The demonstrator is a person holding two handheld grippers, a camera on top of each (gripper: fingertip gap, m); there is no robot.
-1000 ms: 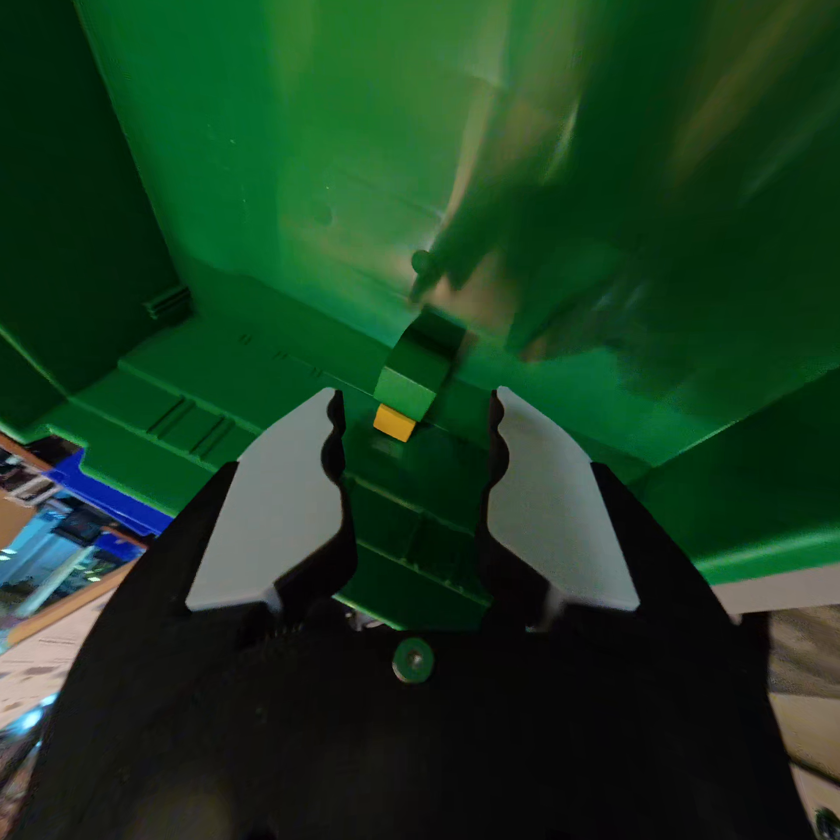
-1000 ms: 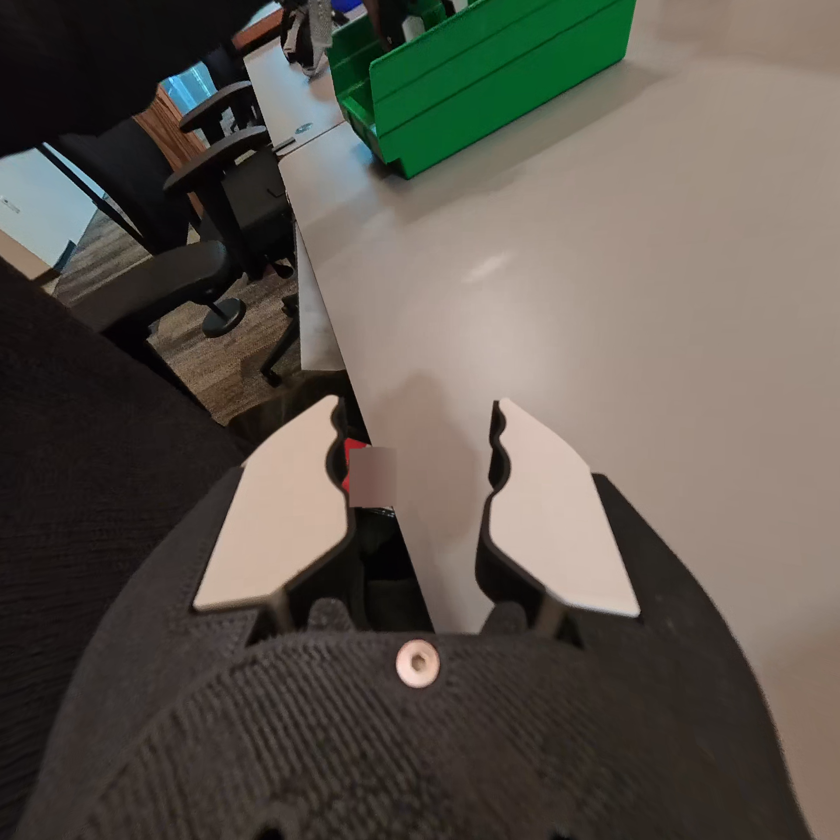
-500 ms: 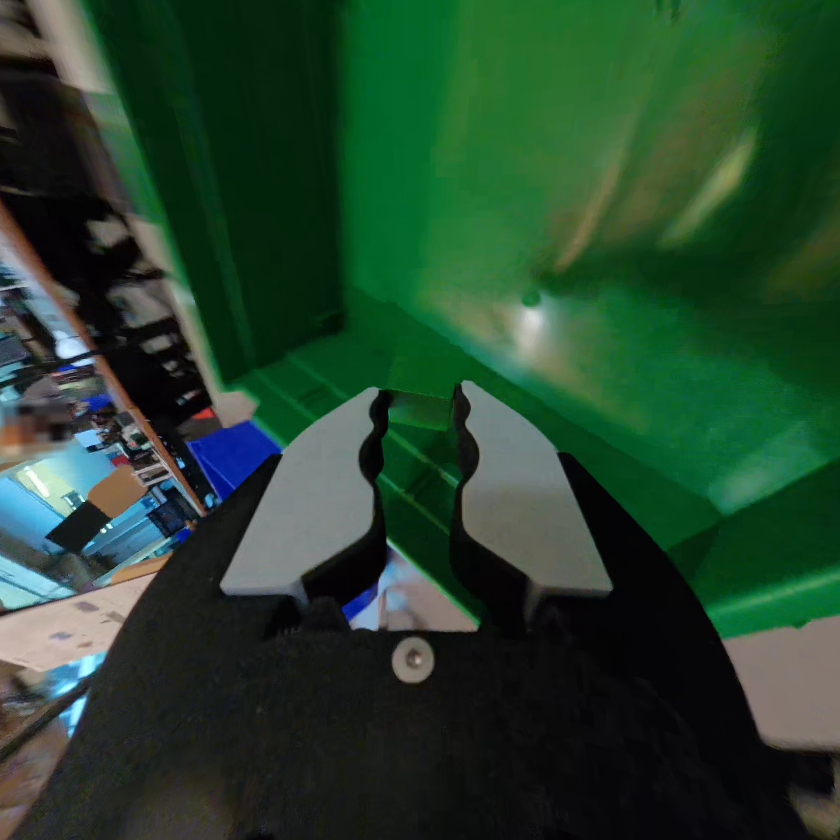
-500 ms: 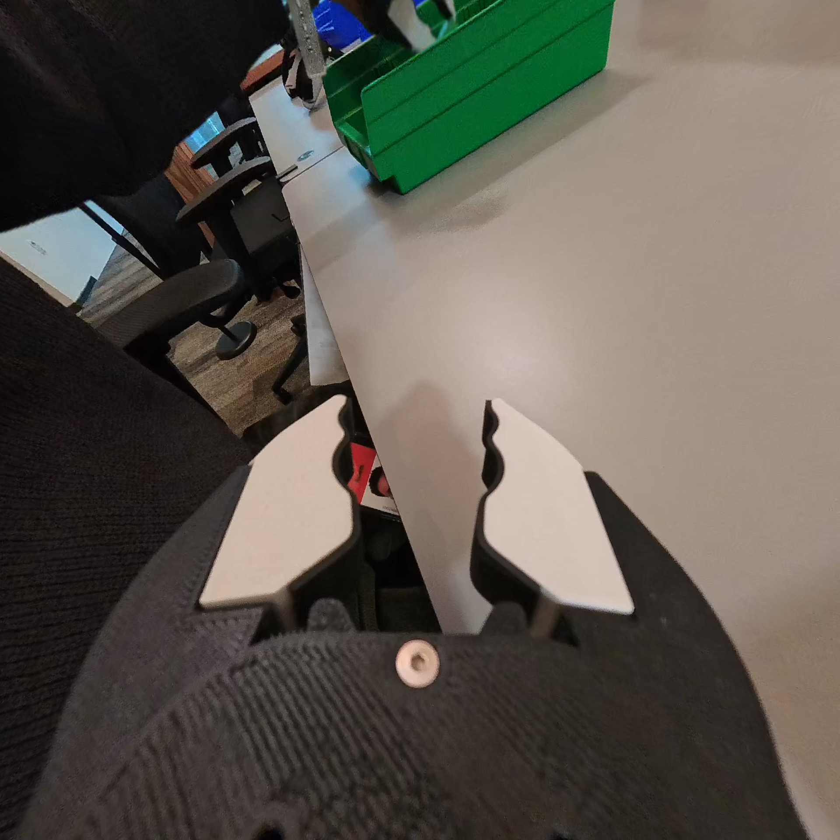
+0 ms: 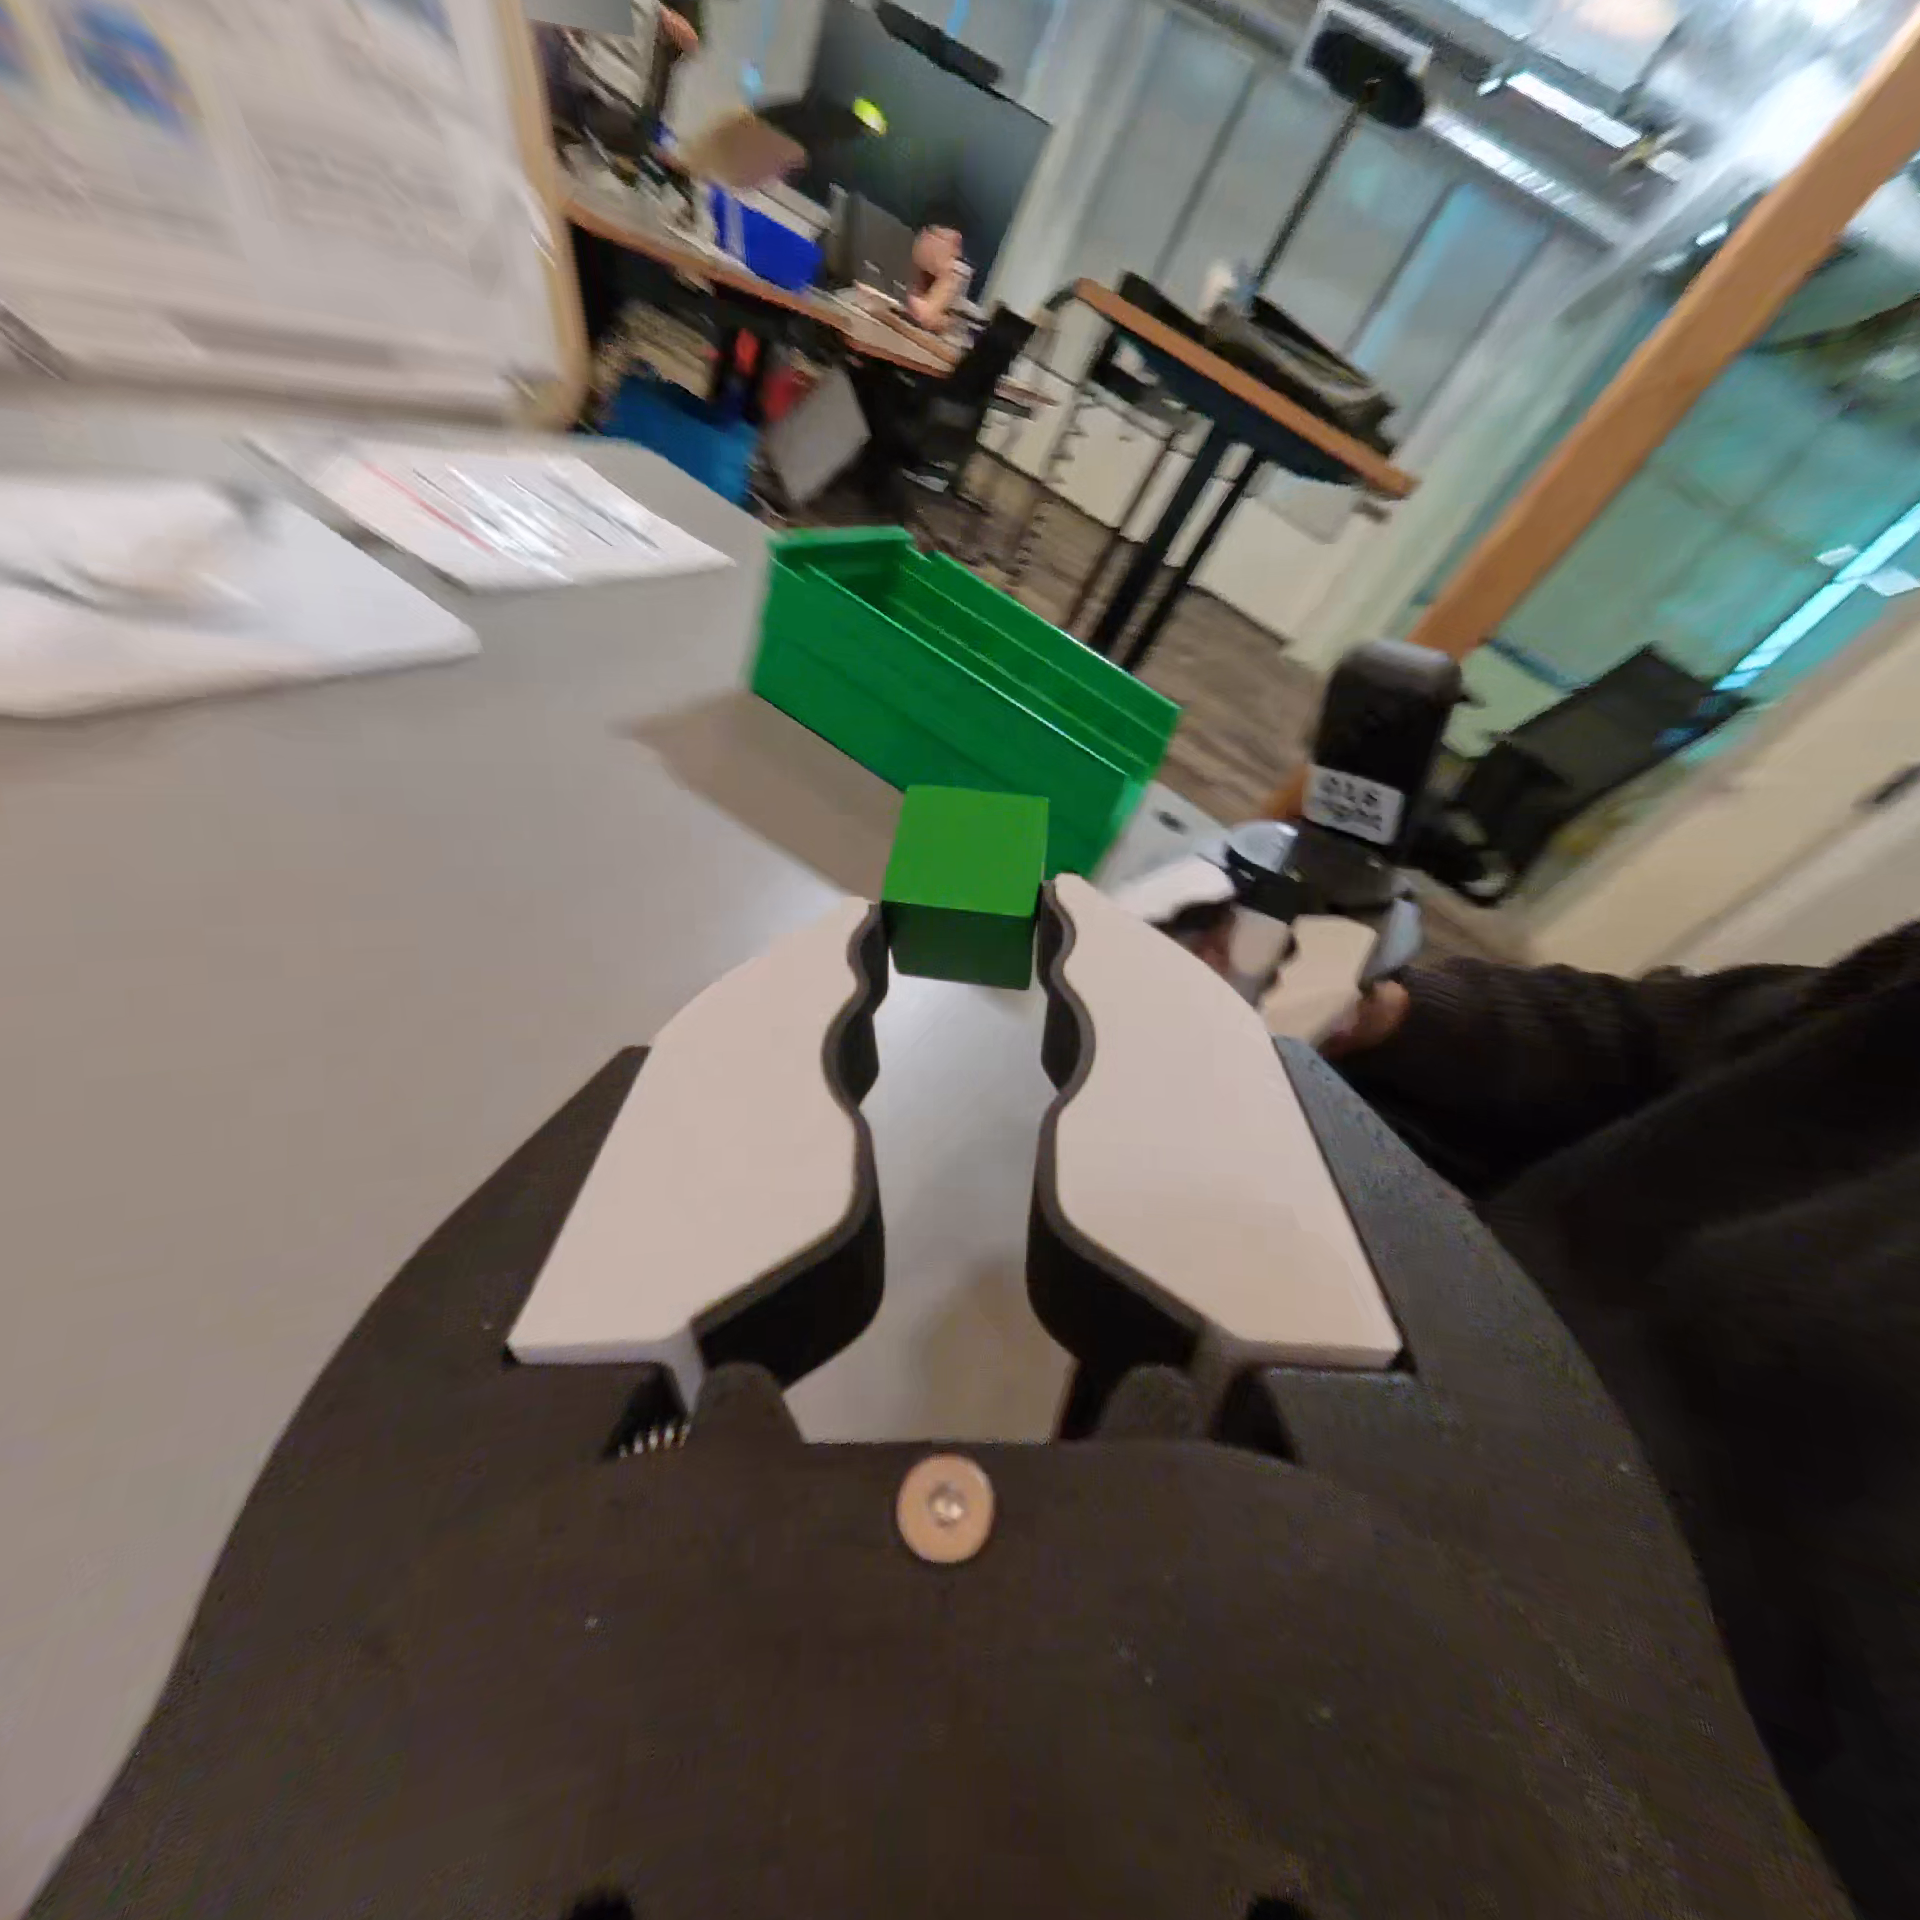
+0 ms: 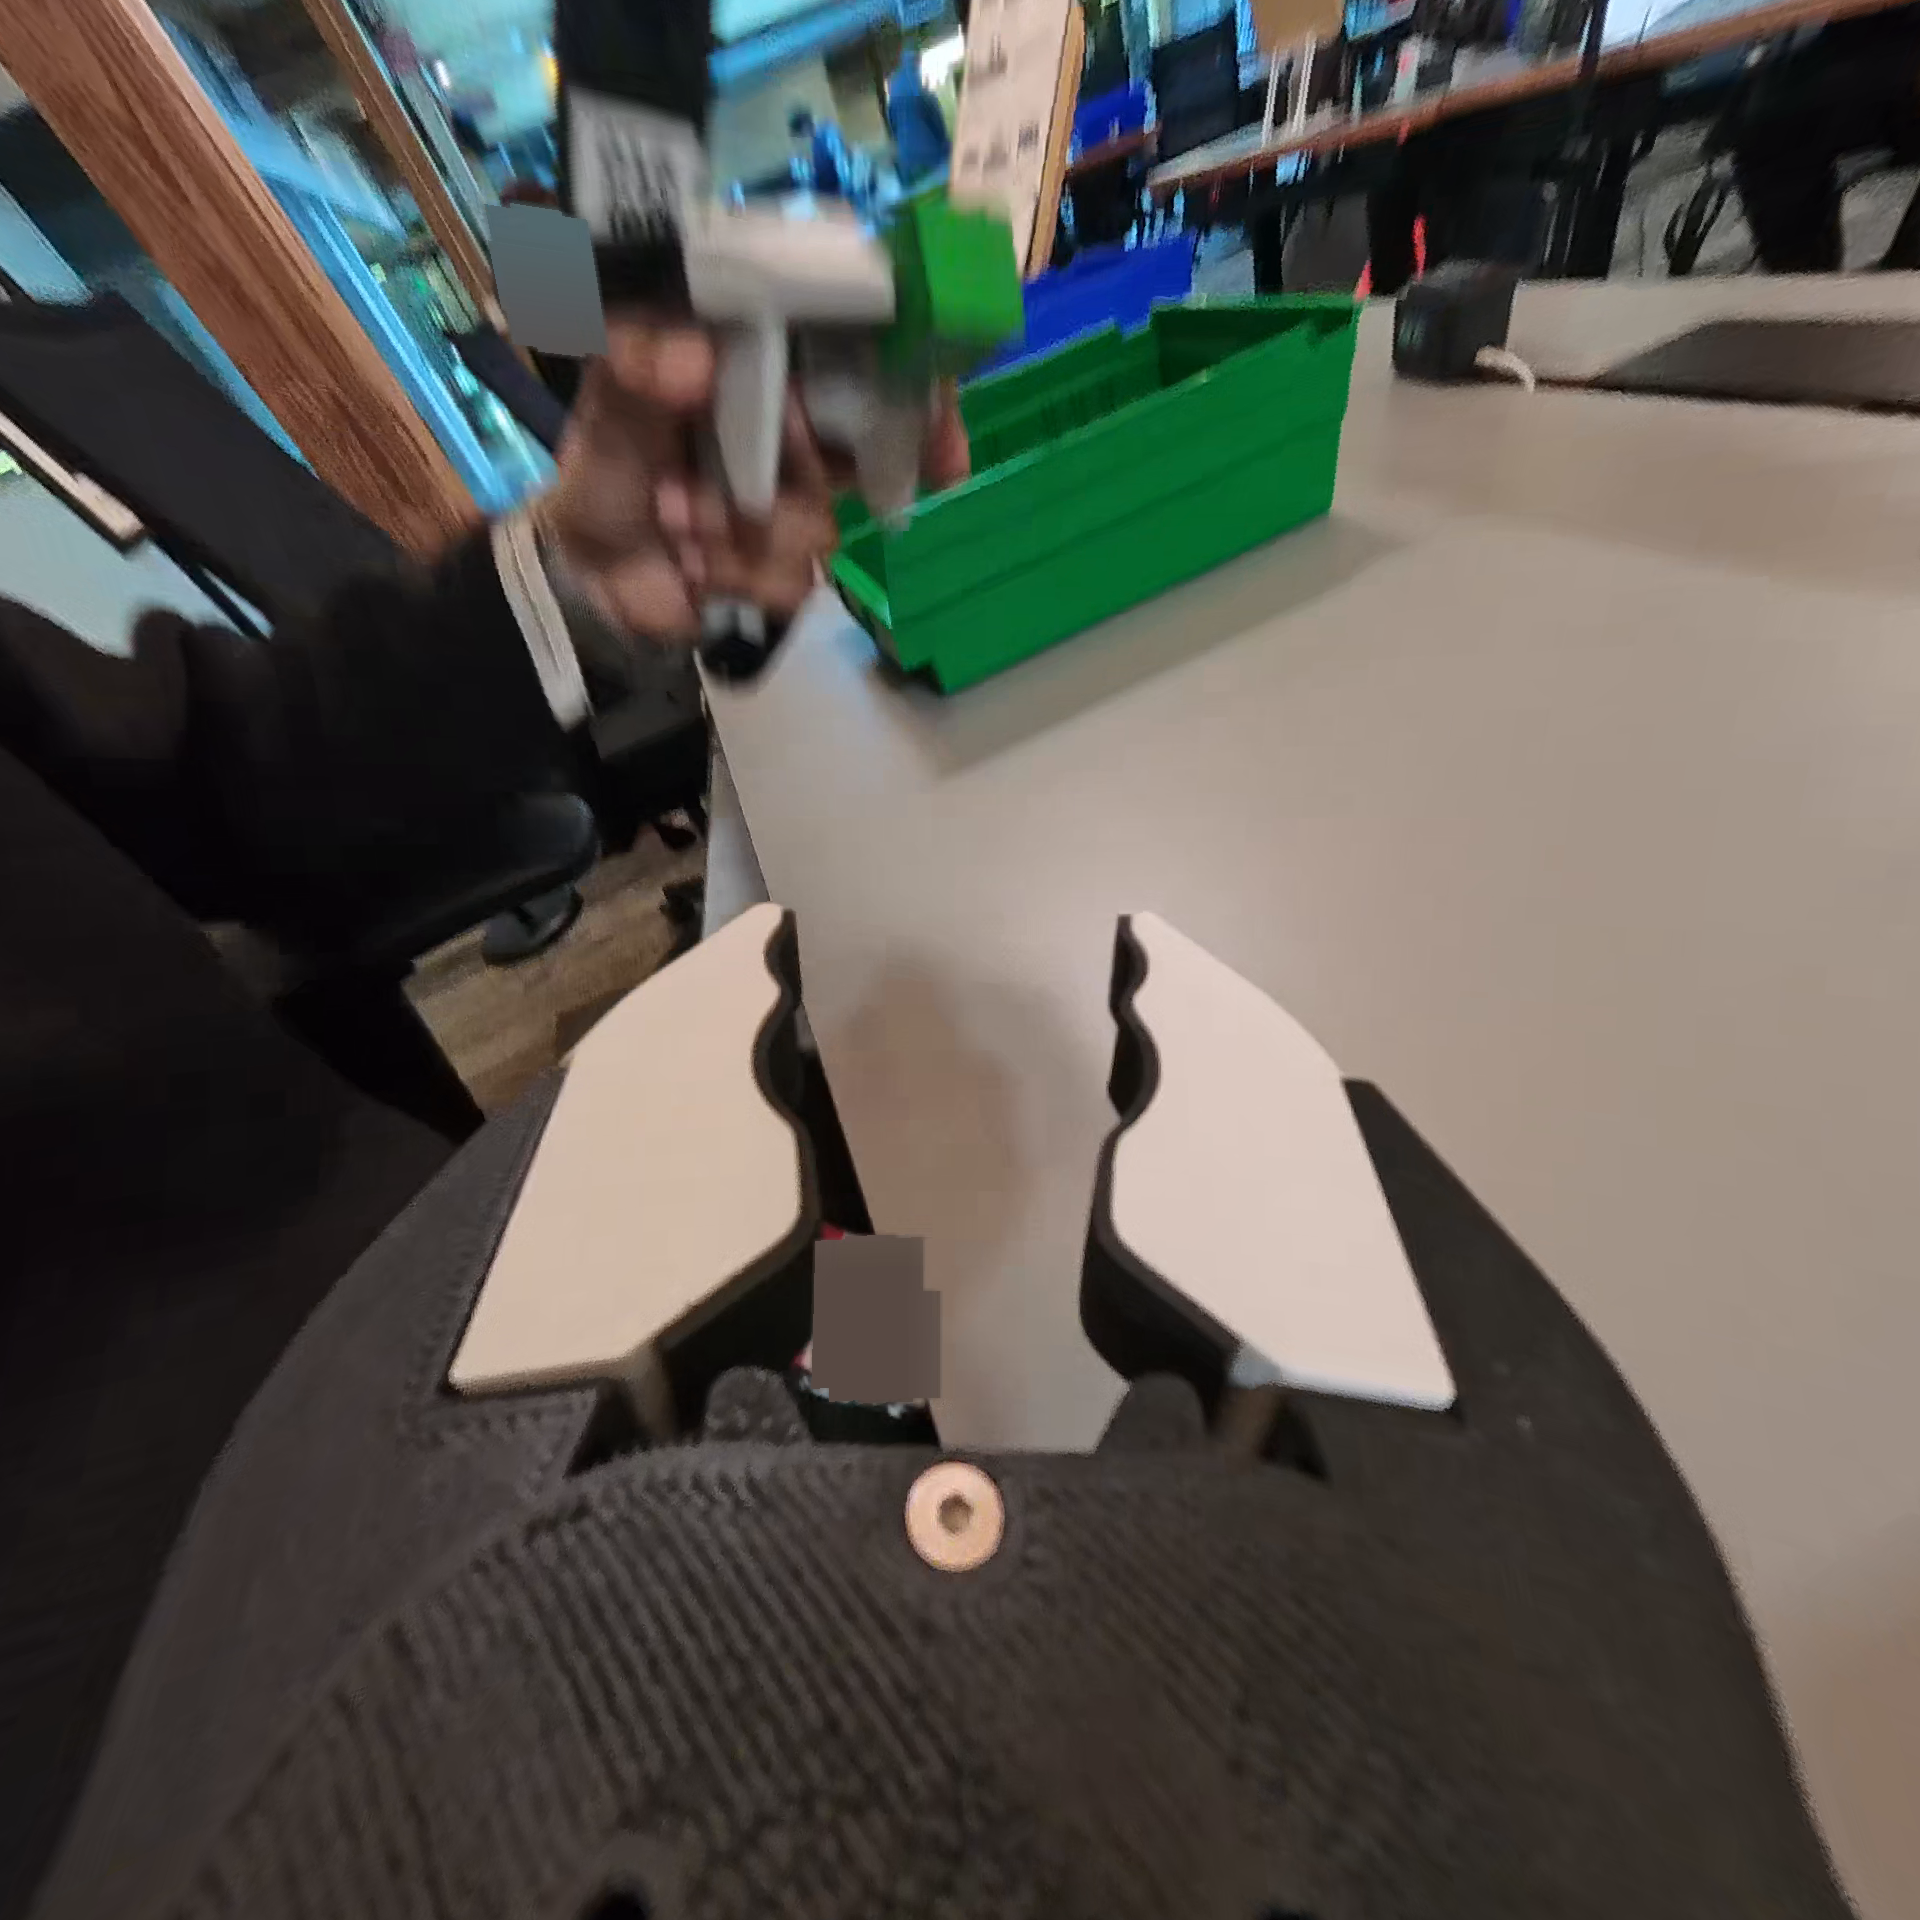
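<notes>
Above grey table (image 5: 312, 935), short of ribbed green bin (image 5: 935, 686) | left gripper (image 5: 961, 925) pinching smooth green cube (image 5: 966, 894) | right gripper (image 6: 951, 945) gaping wide, empty

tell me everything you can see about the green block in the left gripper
The green block is a small, solid-looking cube with sharp edges and a smooth, painted-looking finish, its top face brighter than the shaded front. It is pinched at the very tips of the left gripper, whose pale fingers press on its two sides. It is held in the air above the grey table, in front of the green bin, touching neither.
</notes>
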